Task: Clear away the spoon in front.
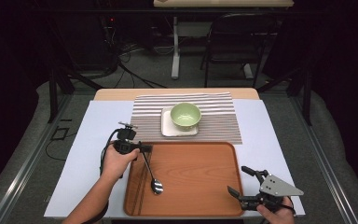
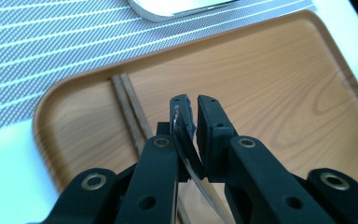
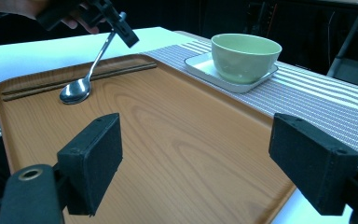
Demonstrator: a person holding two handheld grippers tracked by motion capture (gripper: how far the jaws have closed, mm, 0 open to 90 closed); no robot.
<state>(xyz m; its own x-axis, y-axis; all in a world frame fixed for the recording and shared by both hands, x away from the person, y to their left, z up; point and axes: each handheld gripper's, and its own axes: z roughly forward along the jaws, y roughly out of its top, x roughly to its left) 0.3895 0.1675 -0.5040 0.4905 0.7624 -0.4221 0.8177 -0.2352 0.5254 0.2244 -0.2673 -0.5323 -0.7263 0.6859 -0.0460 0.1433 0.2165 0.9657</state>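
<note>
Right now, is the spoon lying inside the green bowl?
No, the left tongs hold the spoon over the wooden tray.

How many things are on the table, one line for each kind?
Bowl: 1
Plate: 1
Striped mat: 1
Wooden tray: 1
Spoon: 1
Chopsticks: 2
Total: 7

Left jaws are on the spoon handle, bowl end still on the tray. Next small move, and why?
Probably lift straight up a little. The left gripper is shut on the spoon at the handle's tip, with the spoon's bowl resting on the tray beside the chopsticks. Lifting first should clear the tray rim before any carry toward the green bowl.
</note>
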